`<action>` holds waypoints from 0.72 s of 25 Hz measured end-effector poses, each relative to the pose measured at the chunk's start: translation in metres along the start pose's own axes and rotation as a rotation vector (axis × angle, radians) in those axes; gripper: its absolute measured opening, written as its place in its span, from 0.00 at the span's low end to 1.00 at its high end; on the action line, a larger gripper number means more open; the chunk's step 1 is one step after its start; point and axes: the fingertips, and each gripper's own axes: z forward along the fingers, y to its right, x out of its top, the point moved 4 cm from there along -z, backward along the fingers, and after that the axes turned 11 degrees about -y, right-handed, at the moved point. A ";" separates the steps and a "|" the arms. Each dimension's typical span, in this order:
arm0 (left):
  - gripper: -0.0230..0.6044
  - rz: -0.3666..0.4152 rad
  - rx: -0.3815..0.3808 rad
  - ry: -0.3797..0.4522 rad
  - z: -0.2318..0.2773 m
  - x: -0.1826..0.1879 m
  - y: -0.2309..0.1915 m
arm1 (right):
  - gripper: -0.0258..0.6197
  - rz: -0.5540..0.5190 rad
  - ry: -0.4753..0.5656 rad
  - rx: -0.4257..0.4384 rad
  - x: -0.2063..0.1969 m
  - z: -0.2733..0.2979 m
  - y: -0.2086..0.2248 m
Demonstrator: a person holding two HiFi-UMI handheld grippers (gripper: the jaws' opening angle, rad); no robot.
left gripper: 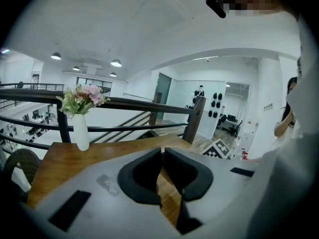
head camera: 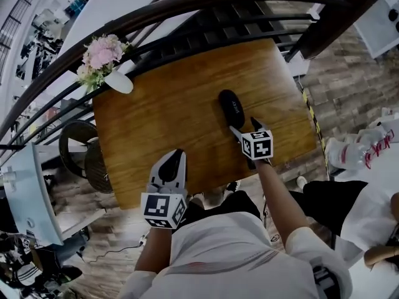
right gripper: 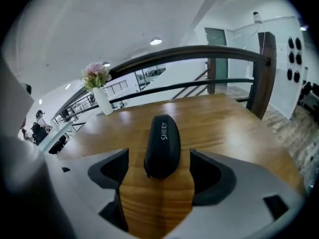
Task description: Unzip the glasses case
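White shirt (head camera: pixel 237 254); grey left gripper (head camera: pixel 179 153), right gripper (head camera: pixel 245 126); black-and-white marker cubes (head camera: pixel 163 209)

An open-plan office seen from a mezzanine: a dark railing (left gripper: pixel 139 103) edges the wooden tabletop (head camera: pixel 187 104), busy desks (left gripper: pixel 30 126) fill the floor below, with glass partitions (left gripper: pixel 187 98) and round ceiling lights (left gripper: pixel 115 63) beyond

Most of the bench (head camera: pixel 168 117) is bare wood, open across the centre and left of the head view. The vase (head camera: pixel 118 83) blocks its upper-left corner, the case (head camera: pixel 231 108) lies right of centre, and the railing (head camera: pixel 187 4) closes off the far edge. The right hand-held gripper (head camera: pixel 244 126) straddles the case's near end, gaps either side.
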 end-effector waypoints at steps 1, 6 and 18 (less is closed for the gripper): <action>0.09 -0.003 0.010 -0.005 -0.002 -0.002 -0.001 | 0.71 0.006 -0.021 -0.001 0.000 0.012 0.003; 0.09 -0.032 0.046 -0.023 -0.011 -0.014 -0.010 | 0.71 -0.007 -0.106 0.000 -0.002 0.054 0.005; 0.09 -0.011 -0.008 0.019 -0.009 0.002 -0.005 | 0.60 -0.108 -0.002 -0.082 0.006 0.008 0.010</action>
